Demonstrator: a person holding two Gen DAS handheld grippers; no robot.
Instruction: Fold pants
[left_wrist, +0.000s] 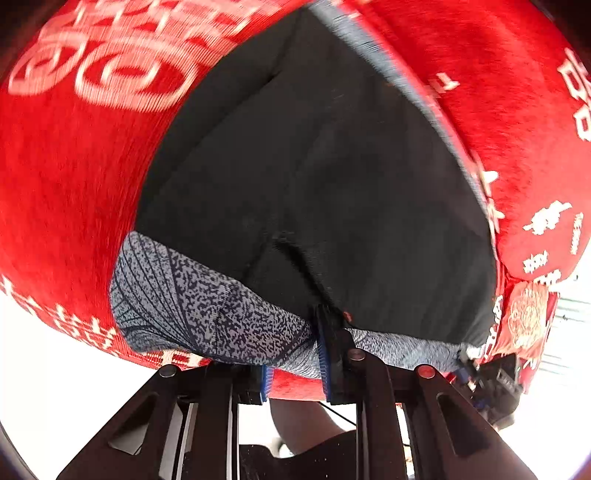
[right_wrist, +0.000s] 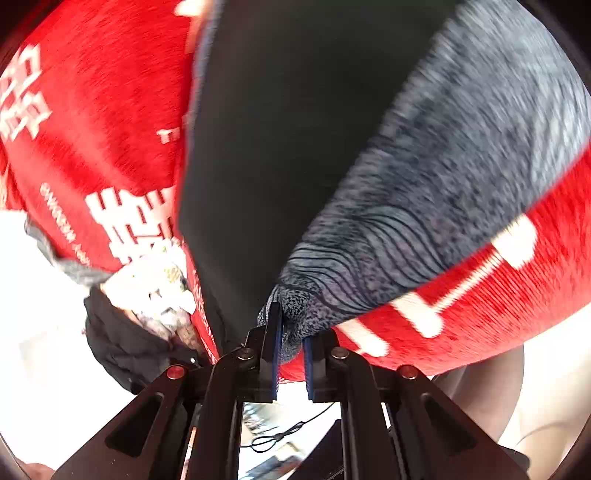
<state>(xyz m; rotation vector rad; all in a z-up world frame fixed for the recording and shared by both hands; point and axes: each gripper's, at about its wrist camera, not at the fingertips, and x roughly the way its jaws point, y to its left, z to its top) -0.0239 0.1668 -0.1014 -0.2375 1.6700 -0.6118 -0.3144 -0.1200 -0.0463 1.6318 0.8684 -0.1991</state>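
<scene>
While black pants (left_wrist: 314, 177) with speckled grey waistband lie on the red patterned cloth (left_wrist: 66, 184), both tools pinch that waistband: left tool (left_wrist: 295, 354) at six o'clock, right tool (right_wrist: 291, 332) likewise.

Both fisheye views bend hard toward dark vignetted corners. Bright daylight blows out the areas below the red cloth (left_wrist: 55, 192) to plain white. The cloth's white print smears with motion blur, worst along the upper edges. The black fabric (left_wrist: 325, 177) shows almost no detail.
</scene>
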